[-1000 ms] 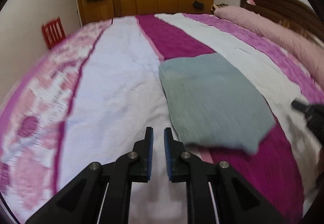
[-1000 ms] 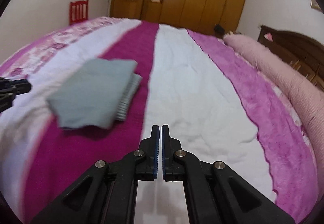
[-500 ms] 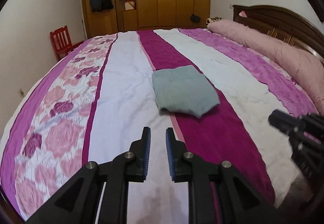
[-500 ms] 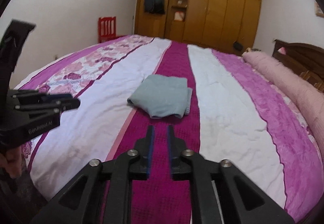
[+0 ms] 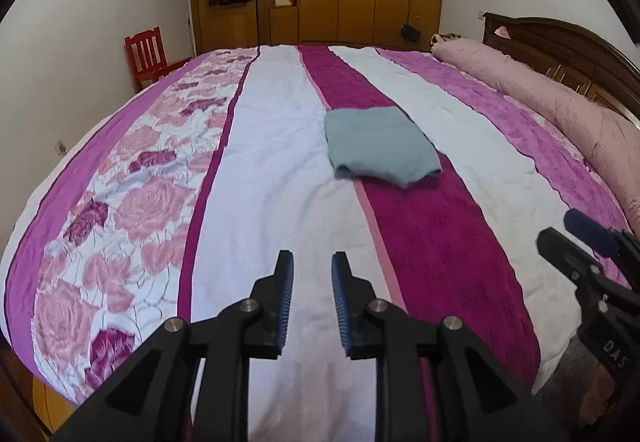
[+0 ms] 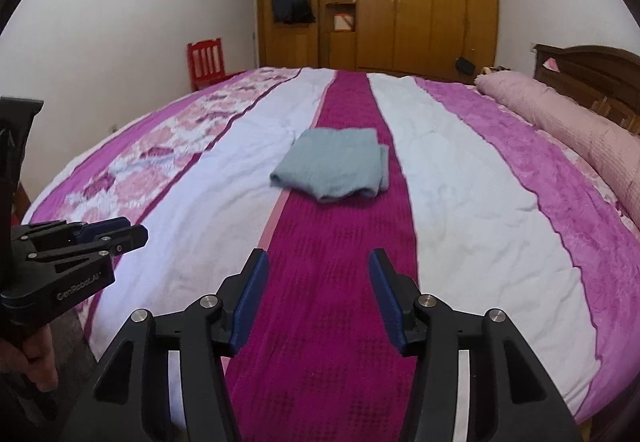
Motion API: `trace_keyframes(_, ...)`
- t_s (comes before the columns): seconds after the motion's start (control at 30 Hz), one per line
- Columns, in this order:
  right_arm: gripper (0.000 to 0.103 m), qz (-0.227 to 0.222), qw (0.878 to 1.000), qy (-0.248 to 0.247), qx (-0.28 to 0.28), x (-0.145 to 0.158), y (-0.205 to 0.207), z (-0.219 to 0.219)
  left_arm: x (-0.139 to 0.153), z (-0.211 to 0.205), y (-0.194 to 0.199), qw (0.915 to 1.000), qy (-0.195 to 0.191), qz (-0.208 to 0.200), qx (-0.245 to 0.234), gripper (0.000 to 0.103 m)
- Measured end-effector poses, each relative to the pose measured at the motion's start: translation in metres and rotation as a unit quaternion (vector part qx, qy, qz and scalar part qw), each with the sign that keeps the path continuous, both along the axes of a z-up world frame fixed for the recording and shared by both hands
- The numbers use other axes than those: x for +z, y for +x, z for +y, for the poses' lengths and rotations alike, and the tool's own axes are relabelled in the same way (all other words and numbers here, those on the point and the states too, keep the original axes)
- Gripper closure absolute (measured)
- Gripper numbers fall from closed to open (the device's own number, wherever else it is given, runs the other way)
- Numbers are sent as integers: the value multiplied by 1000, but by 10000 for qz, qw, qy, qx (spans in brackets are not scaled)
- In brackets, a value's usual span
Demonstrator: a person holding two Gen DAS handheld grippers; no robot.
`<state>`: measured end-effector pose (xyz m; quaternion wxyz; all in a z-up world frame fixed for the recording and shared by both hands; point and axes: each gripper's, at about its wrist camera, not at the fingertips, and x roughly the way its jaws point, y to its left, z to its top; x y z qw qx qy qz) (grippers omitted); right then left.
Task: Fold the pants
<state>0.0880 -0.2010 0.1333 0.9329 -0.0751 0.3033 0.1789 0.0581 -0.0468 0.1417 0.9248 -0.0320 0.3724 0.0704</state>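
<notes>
Pants (image 5: 380,144), grey-green and folded into a compact stack, lie on the bedspread (image 5: 272,162) across the magenta centre stripe and the white band beside it, now well ahead of both tools, whereas a second ago they lay just in front of the fingertips. Left gripper (image 5: 312,274) has gone from nearly closed to a narrow gap and is still opening, empty. Right gripper (image 6: 316,274), closed a second ago, is spreading wide, also empty. Beyond the bed stand a wooden wardrobe (image 6: 420,2), a red chair (image 6: 206,60), a long pink bolster (image 5: 540,98) and a dark headboard (image 6: 592,70).
</notes>
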Motion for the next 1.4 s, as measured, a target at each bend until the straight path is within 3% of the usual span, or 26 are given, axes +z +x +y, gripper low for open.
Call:
trace_keyframes(0.13,51,473,9981,-354,-186,-28,10,3,-20,3,-6,9994,-148,302,44,82)
trace_keyframes(0.3,51,1115,9926,-311,-377,-54,14,-5,-52,2,-5,9974,-191,700,36,82)
trace_keyframes(0.47,49,1486,9867,-434,-503,-69,15,-14,-80,-3,-10,9942,-168,1062,43,82)
trace_keyframes(0.67,34,1812,9815,-274,-550,-80,26,-20,-92,-19,-13,9934,79,1125,-195,77)
trace_keyframes(0.9,21,1941,9766,-691,-622,-104,48,-6,-104,-19,2,9920,103,1240,-214,69)
trace_keyframes(0.97,16,1829,9781,-748,-662,-107,55,-2,-107,-18,11,9917,142,1260,-212,63)
trace_keyframes(1.03,3,1773,9785,-793,-688,-109,61,1,-108,-15,19,9921,113,1233,-194,56)
trace_keyframes(1.1,0,1815,9774,-789,-748,-113,72,2,-110,-13,30,9923,130,1214,-187,43)
trace_keyframes(1.23,0,1769,9793,-655,-730,-112,95,5,-117,-4,53,9921,115,1251,-54,5)
trace_keyframes(1.27,0,1766,9797,-571,-754,-112,101,5,-119,0,59,9918,57,1280,-11,0)
trace_keyframes(1.4,0,1682,9813,-418,-838,-114,128,9,-119,13,81,9937,-230,1100,26,0)
